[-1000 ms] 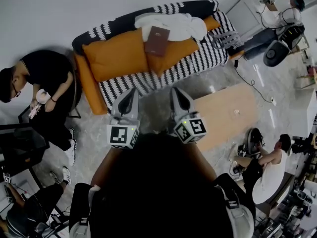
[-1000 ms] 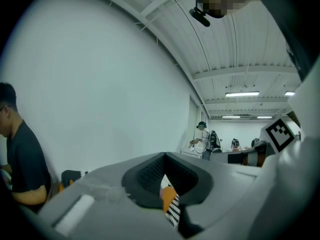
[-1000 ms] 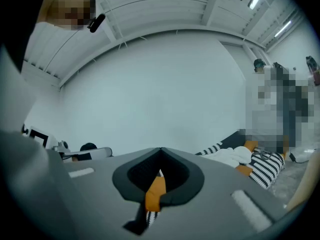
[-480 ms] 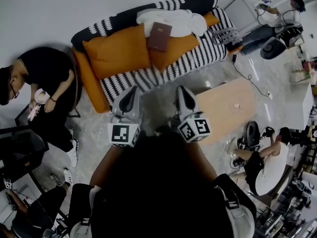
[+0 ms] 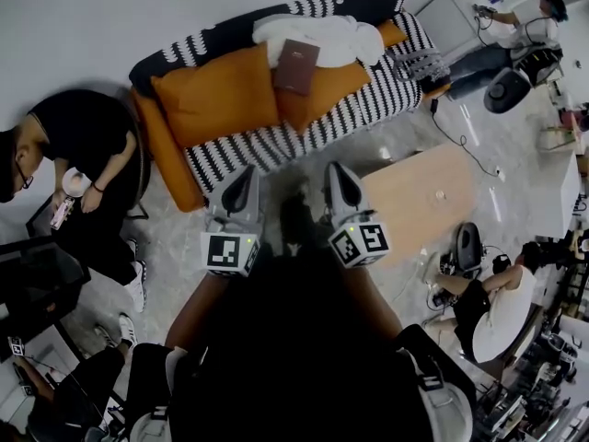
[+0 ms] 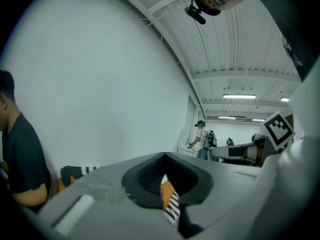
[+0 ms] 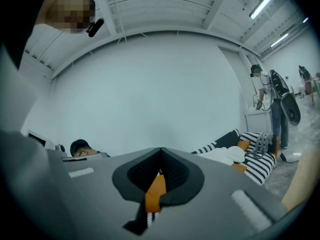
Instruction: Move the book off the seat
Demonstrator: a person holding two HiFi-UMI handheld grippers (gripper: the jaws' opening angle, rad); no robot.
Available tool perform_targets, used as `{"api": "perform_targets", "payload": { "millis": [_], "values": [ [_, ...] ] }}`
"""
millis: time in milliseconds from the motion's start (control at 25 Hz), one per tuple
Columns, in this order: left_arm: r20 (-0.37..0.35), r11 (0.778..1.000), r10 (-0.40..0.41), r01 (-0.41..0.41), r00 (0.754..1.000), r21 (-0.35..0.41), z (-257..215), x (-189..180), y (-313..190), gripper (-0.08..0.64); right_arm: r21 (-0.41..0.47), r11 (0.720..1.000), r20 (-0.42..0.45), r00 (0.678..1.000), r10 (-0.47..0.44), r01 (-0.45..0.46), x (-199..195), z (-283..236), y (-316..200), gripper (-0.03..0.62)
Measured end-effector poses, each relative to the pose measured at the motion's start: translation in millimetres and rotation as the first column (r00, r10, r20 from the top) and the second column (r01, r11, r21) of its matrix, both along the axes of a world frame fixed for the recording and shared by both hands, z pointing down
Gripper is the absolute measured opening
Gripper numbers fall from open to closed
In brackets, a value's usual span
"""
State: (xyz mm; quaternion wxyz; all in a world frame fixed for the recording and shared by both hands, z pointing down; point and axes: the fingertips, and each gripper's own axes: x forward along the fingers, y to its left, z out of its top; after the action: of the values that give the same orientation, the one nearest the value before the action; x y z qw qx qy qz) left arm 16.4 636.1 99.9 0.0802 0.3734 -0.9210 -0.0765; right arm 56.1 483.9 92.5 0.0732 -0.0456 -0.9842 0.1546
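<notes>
We edged the left gripper (image 5: 246,173) and right gripper (image 5: 337,169), fingers shut and empty, nearer the flat maroon book (image 5: 296,65), still untouched on the black-and-white striped sofa (image 5: 368,109).

book (image 5: 296,66) | maroon, closed, cover up | rests on orange cushion (image 5: 329,87) | striped sofa (image 5: 276,145)

We carry two grey, tapering tools, the left gripper (image 5: 248,171) and the right gripper (image 5: 333,168). Behind each one's jaws sits a white cube (image 5: 230,251) with black square markers and a small green light. Ribbed black pads (image 7: 172,171) line the tips. Behind the cubes we wear a black top (image 5: 304,357).
</notes>
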Motion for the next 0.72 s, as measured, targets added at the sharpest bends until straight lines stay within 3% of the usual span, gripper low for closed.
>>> {"api": "perform_targets", "payload": {
  "millis": [280, 720],
  "values": [
    [-0.011, 1.000, -0.009, 0.009, 1.000, -0.005, 0.4, -26.6, -27.2, 0.006, 0.000, 1.000, -0.011, 1.000, -0.014, 0.014, -31.2, 7.3, -25.5, 0.005],
    [-0.058, 0.999, -0.016, 0.014, 0.998, -0.037, 11.7, -103.1, -108.0, 0.006, -0.033, 0.999, -0.027, 0.999, -0.037, 0.036, -113.4, 17.8, -99.9, 0.005]
  ]
}}
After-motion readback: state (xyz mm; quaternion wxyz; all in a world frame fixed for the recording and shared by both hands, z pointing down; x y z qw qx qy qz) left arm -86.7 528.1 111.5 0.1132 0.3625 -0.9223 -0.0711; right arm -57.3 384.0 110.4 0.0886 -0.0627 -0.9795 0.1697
